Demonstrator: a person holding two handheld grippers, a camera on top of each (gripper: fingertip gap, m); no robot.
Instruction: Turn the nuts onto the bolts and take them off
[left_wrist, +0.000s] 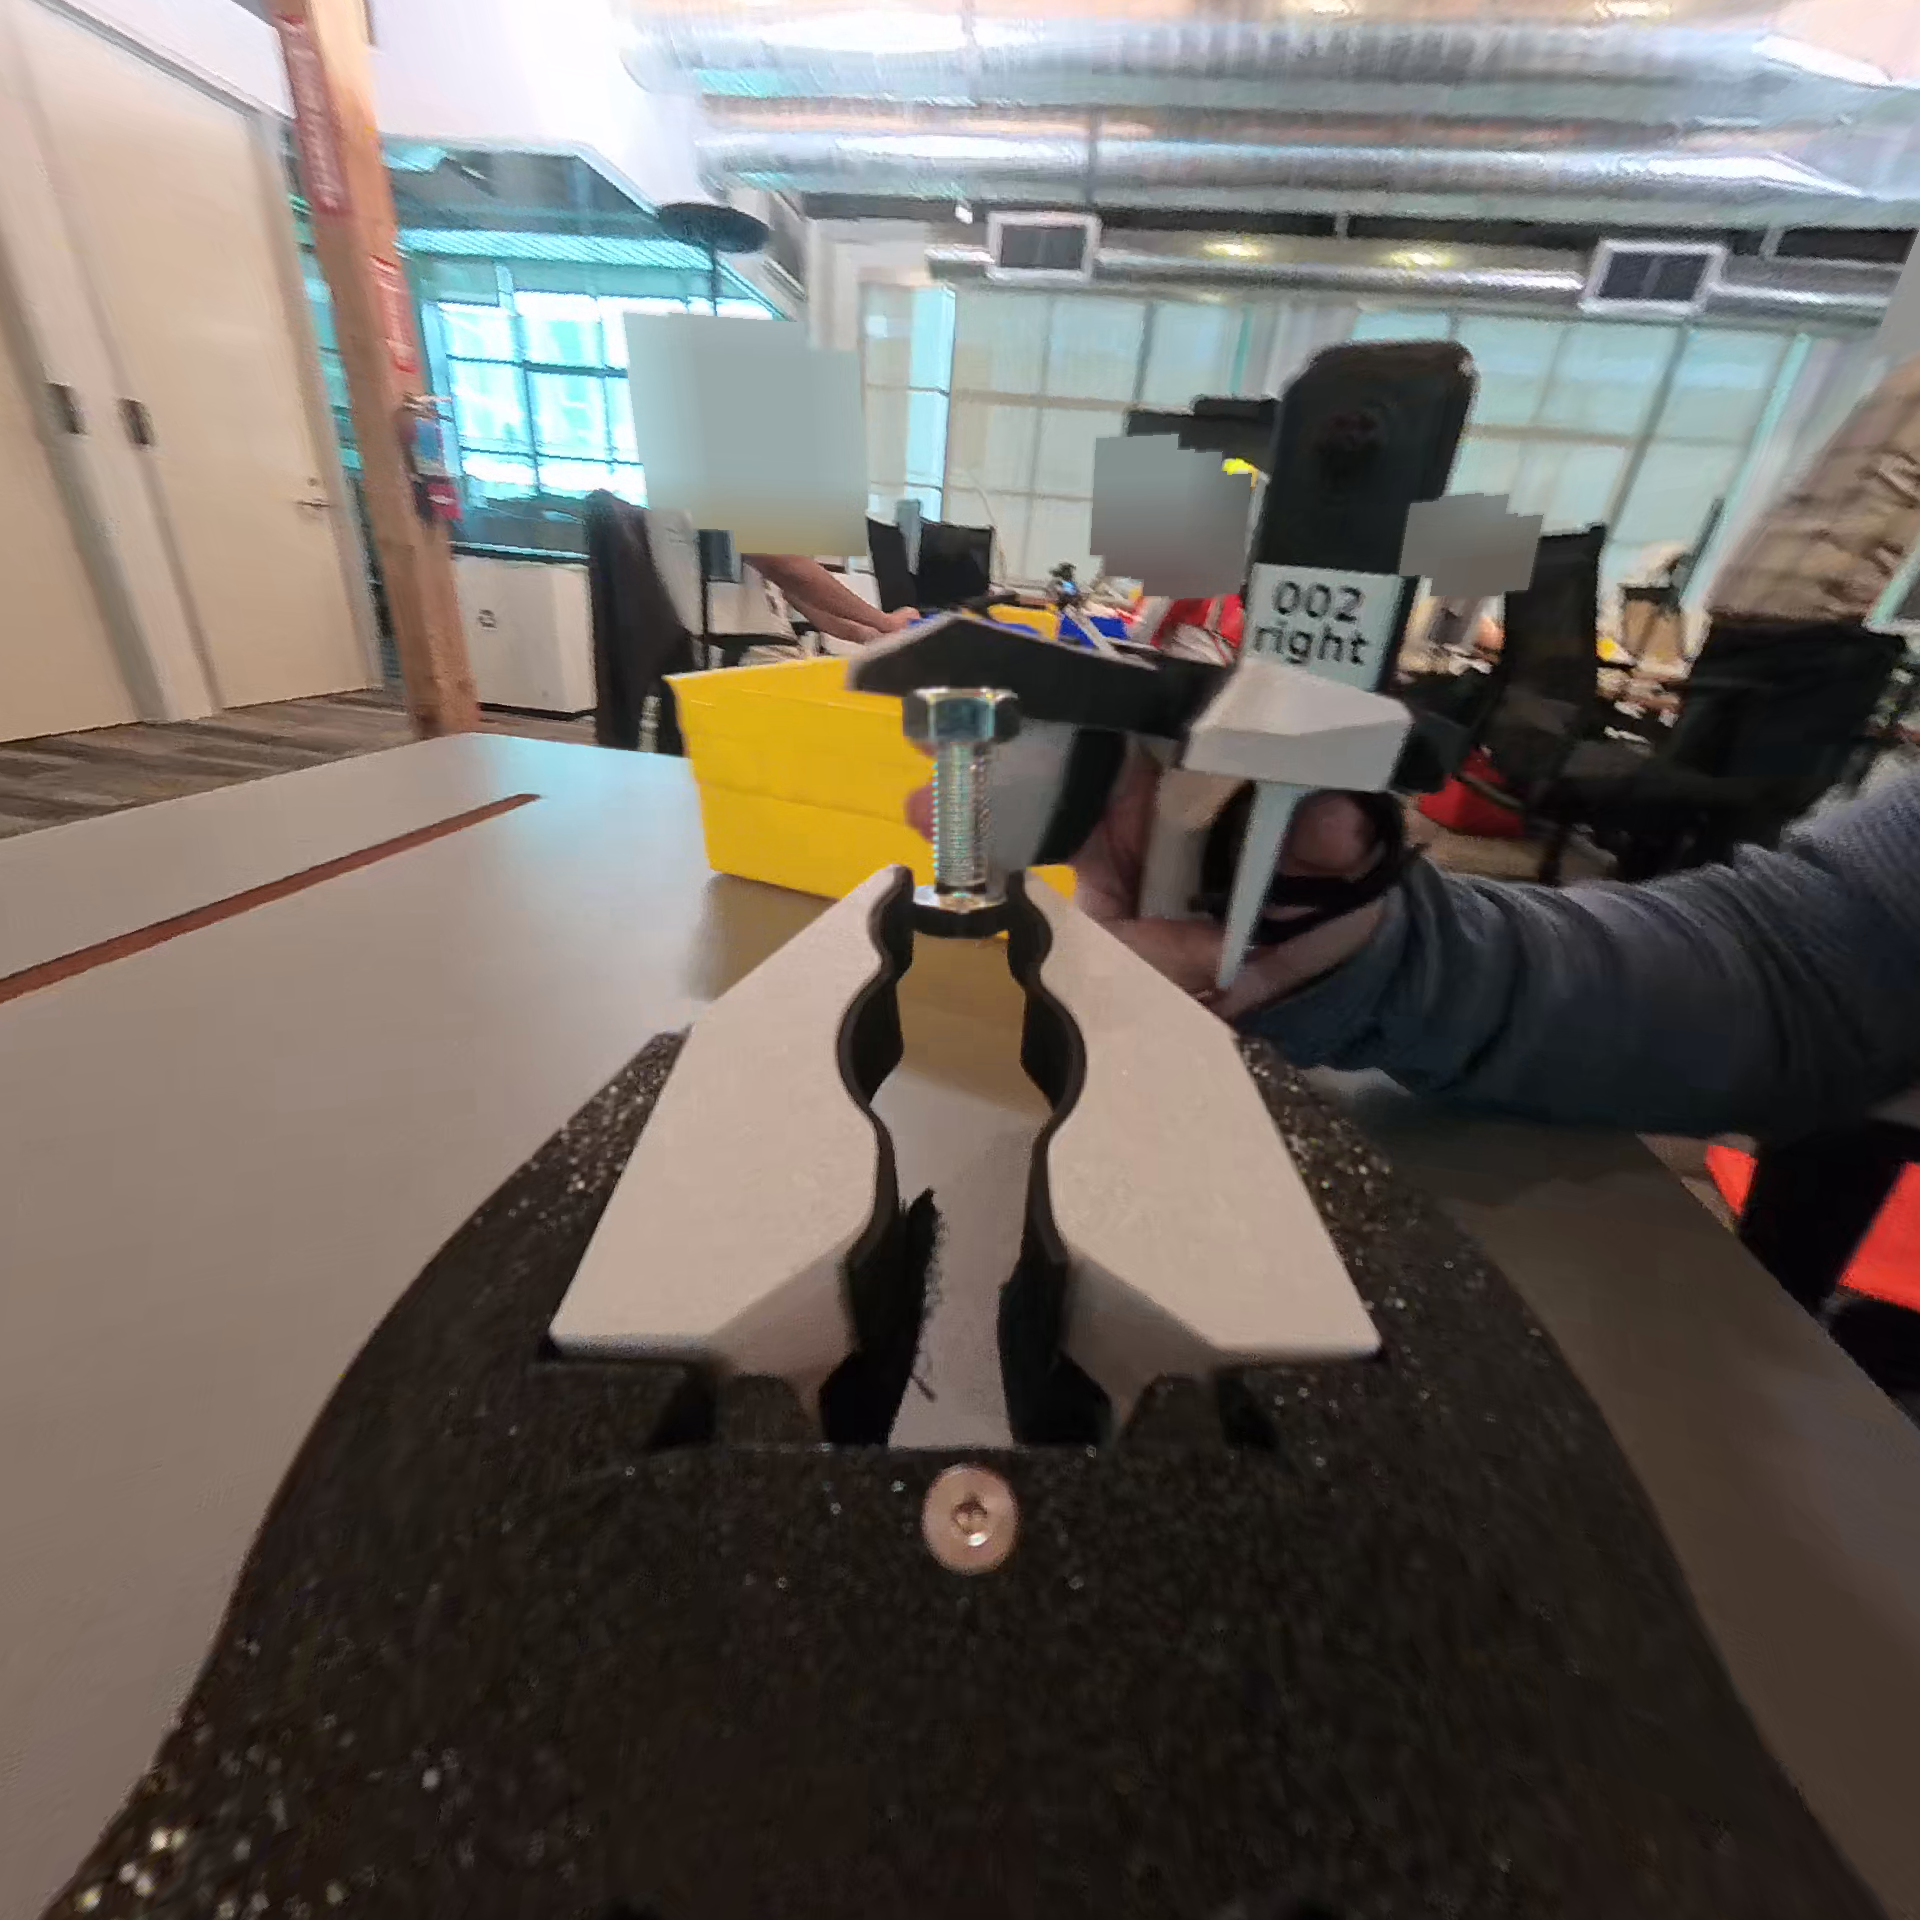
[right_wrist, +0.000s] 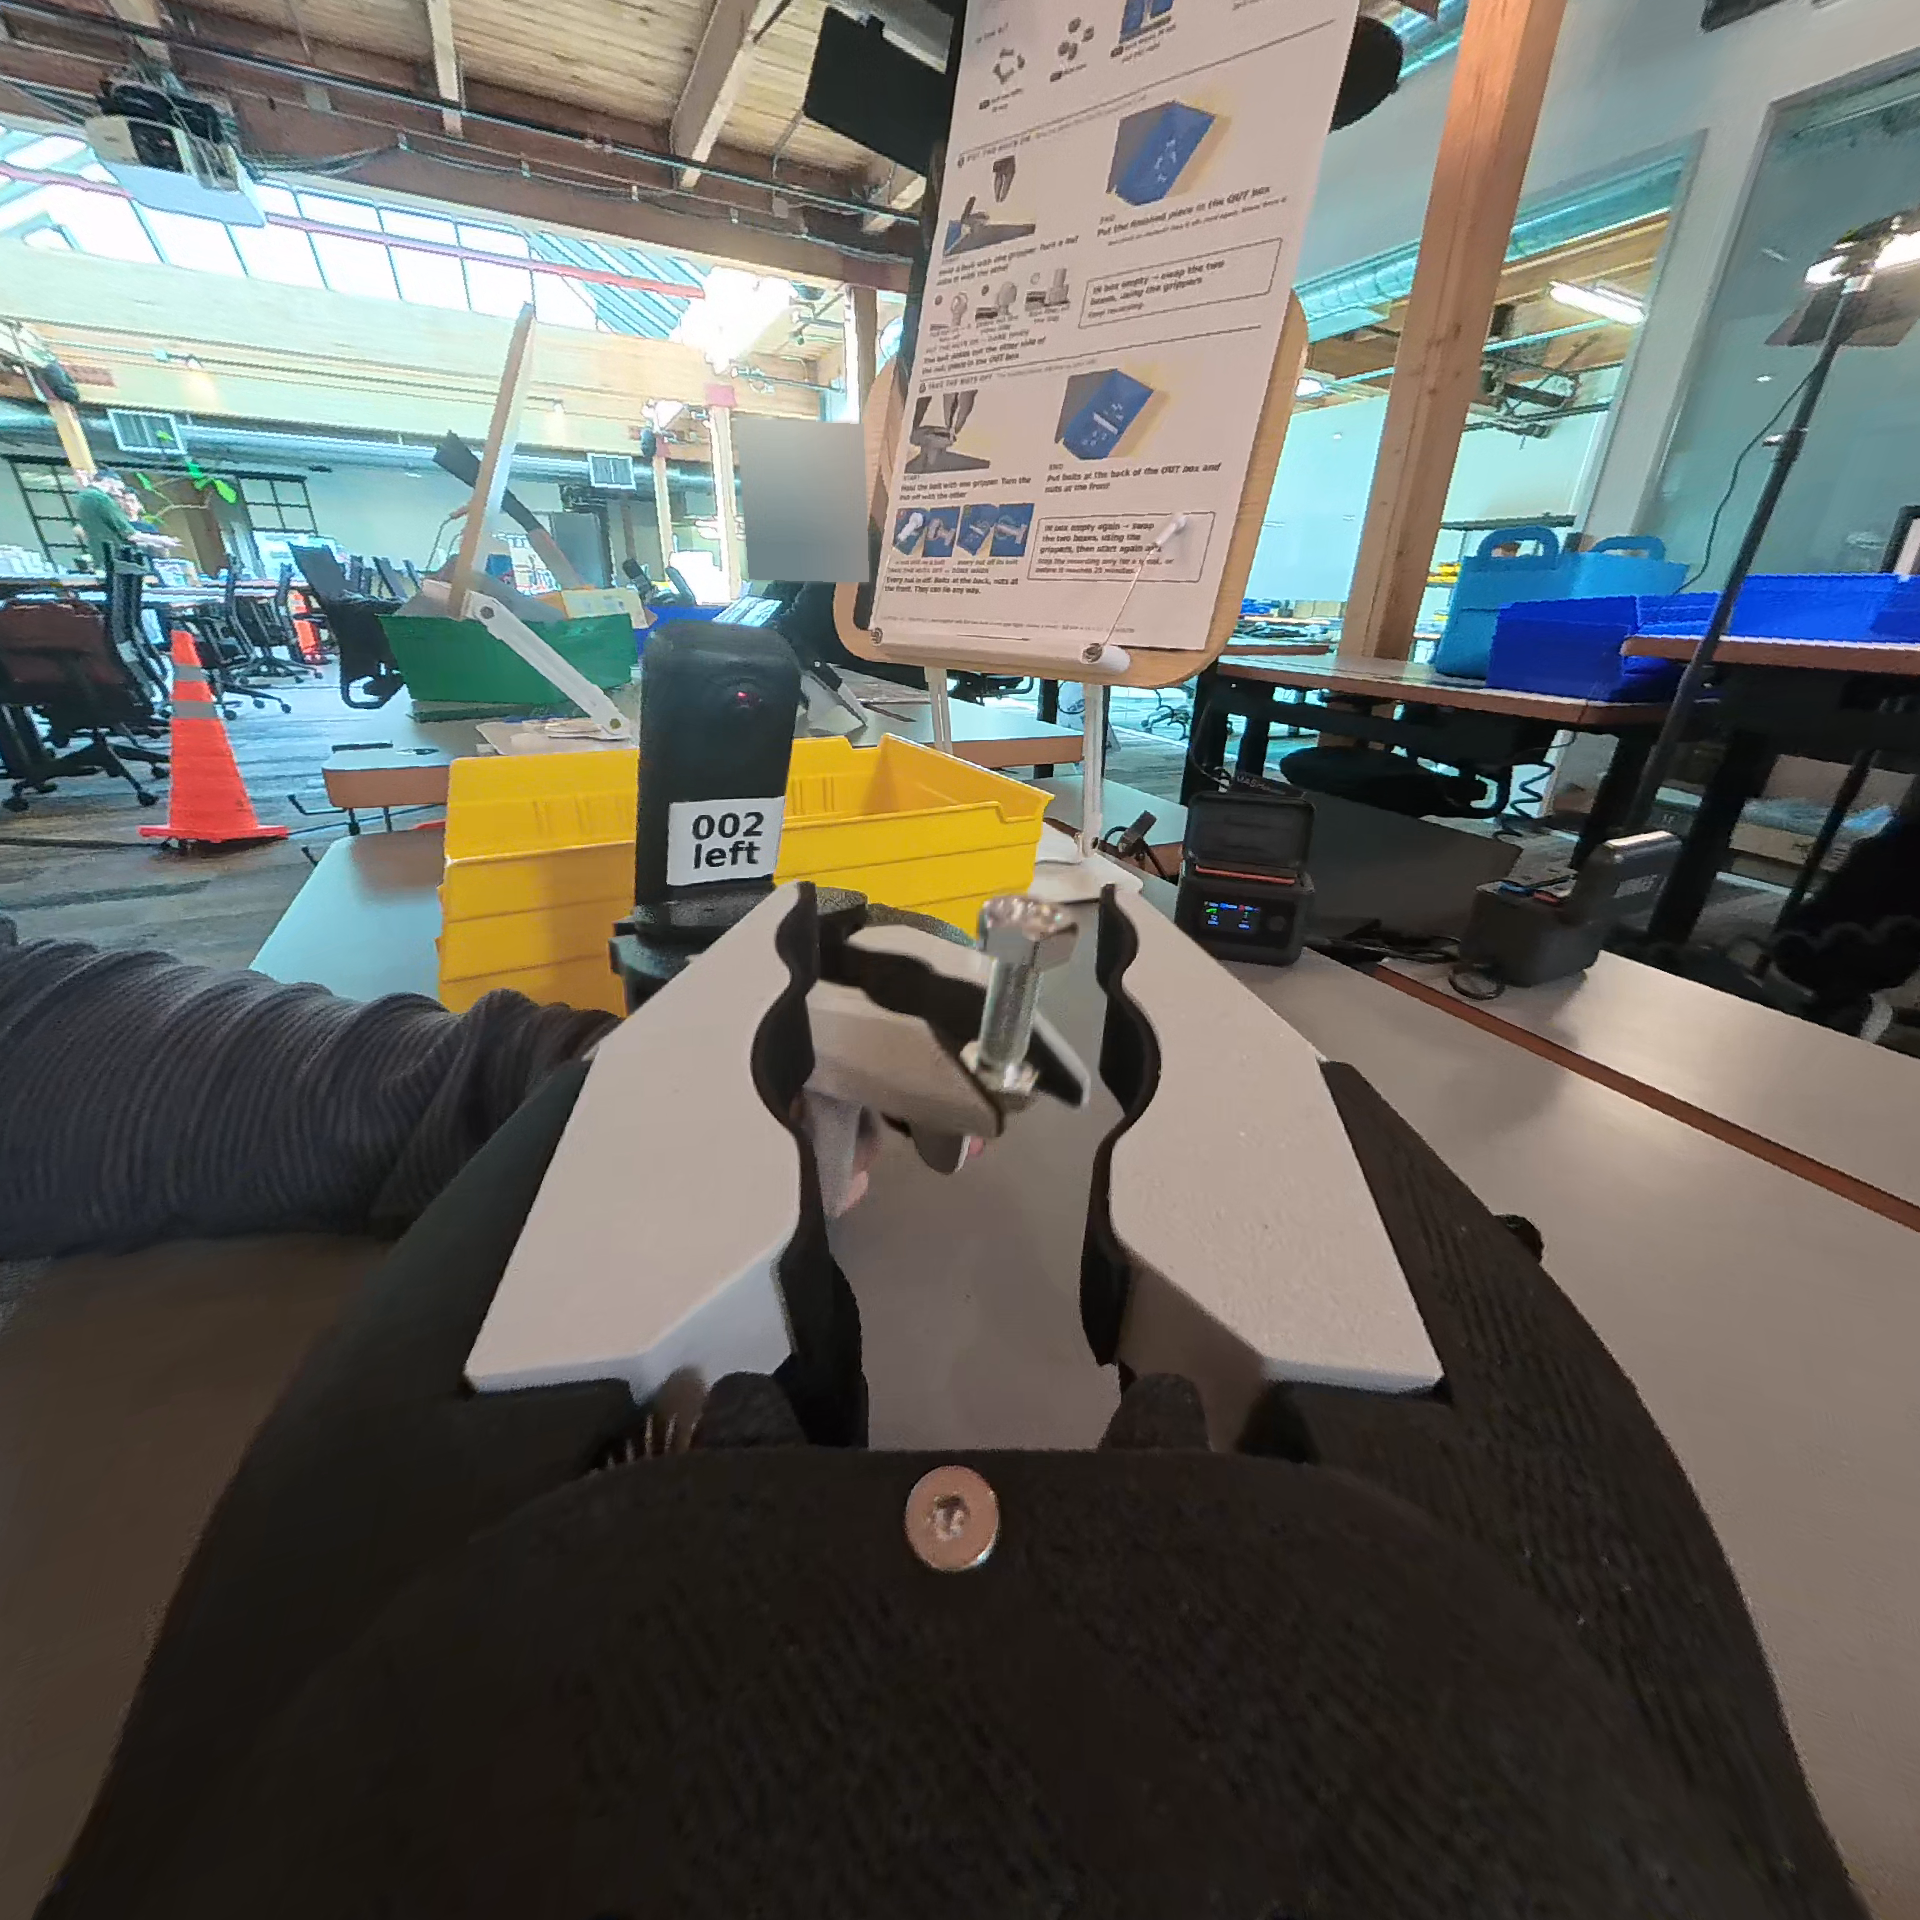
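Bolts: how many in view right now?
1. The bolt stands head-up, its lower end with the nut pinched at the left tool's tips; the right tool is open around it. More may be hidden inside the yellow bin.

The left wrist view looks forward along the left gripper (left_wrist: 961, 899), low over the grey table (left_wrist: 312, 1039), facing the open office and its glass wall. The right wrist view sits behind the right gripper (right_wrist: 961, 935) at similar height, facing the opposite way toward an instruction board (right_wrist: 1091, 343) on a stand. Both views are very near the upright bolt (left_wrist: 961, 800) between them, and each shows the other gripper close ahead. They also share the yellow bin (right_wrist: 914, 821) and the tabletop.
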